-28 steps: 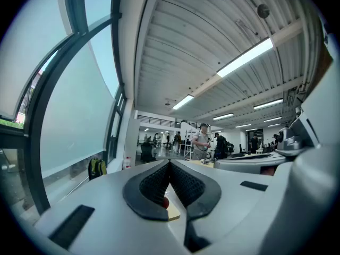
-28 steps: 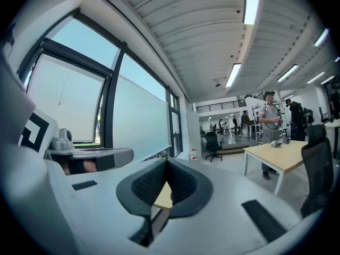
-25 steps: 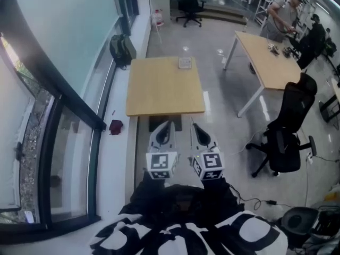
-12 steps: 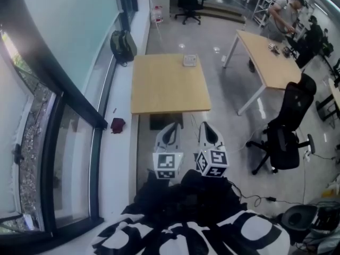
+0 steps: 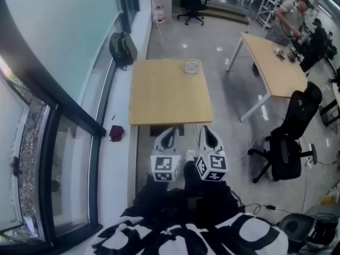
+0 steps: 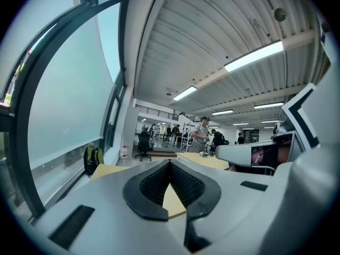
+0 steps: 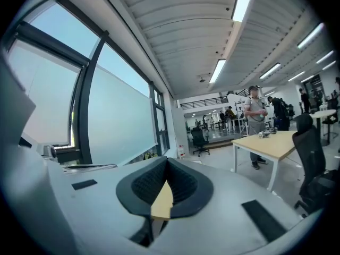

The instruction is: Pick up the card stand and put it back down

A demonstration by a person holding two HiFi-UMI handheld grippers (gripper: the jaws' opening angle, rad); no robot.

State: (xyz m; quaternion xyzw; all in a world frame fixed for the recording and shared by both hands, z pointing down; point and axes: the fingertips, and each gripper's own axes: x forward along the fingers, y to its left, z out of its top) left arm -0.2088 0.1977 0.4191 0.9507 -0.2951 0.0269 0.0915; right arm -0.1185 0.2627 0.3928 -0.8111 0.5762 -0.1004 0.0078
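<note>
Card stand [image 5: 191, 66]: it is on the far side of the bench [image 5: 164, 94], close to the far right corner. In the head view it is only a small pale square thing, and its form and any card in it are too small to make out.
Card stand in the gripper views: it cannot be made out. The grey body of each gripper covers the lower part of the picture, and only a thin piece of the bench top shows between the pads.
Left gripper [image 5: 170, 130]: its jaws are together at the tips with nothing between them. It is held over the near edge of the bench, close to the person's body.
Right gripper [image 5: 206, 128]: its jaws are also together and it holds nothing. It is just beside the left gripper, at the same near edge.
Card stand against the grippers: well apart. The whole bench top lies between them, and the stand is ahead of the right gripper more than of the left one.
Hands: they are hidden behind the marker cubes and the dark sleeves.
Bench legs: they are hidden under the top.
Backpack [image 5: 122, 49]: it is on the floor by the window wall, beyond the far left corner of the bench.
Office chair [image 5: 287, 142]: it is on the right, well apart from the bench.
</note>
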